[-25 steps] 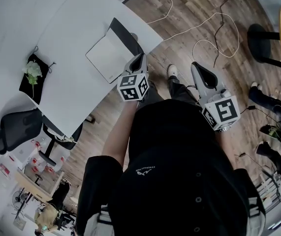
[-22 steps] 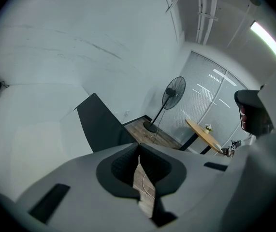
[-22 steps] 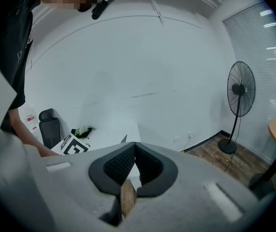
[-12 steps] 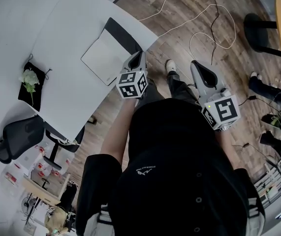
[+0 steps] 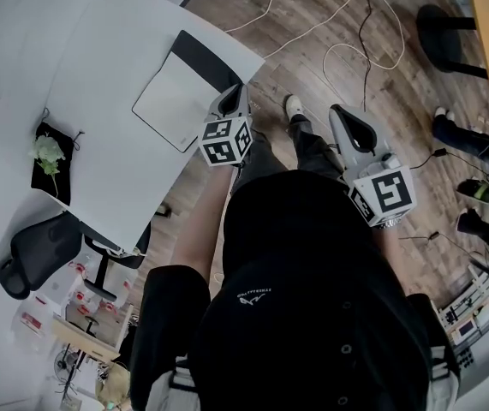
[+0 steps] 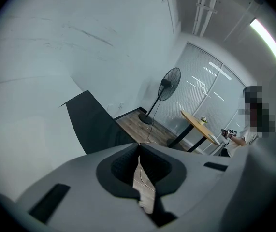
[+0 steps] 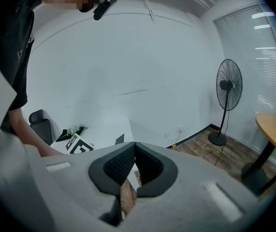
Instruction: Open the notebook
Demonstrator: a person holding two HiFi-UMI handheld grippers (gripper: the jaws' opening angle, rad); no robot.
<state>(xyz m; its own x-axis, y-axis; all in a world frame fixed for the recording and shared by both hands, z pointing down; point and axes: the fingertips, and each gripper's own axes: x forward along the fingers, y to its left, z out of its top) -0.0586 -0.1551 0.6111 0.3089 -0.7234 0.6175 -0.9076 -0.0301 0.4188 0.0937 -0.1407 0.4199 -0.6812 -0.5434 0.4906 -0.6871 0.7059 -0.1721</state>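
Lying flat on the white table (image 5: pixel 98 152), the notebook (image 5: pixel 169 101) sits just ahead of the left gripper (image 5: pixel 234 92) tips & slightly to their left. From the right gripper (image 5: pixel 340 114) it's well off to the left, w/ the table corner between. It looks open already: pale page facing up, black cover (image 5: pixel 205 58) on the far side of the page from the jaws. In the left gripper view that cover rises as a dark tilted flap ahead-left of the jaws, so it's prob. not laid fully back; can't tell the angle for sure.

Handling, my guess: light & thin, cover semi-stiff but bendy, pages soft & easy to crease. The table is smooth, so the whole thing may slide if pushed sideways. Best hold = free edge of the cover near a corner, pinched shallow, then swung over about the spine. The other gripper could press the page block down.

Jaws: the left pair is clenched, pads meeting at the tips w/ nothing between; only floor shows thru the slit below. The right pair is the same, closed up on nothing and hanging over the wood floor (image 5: pixel 415 101). Neither gripper touches the notebook.
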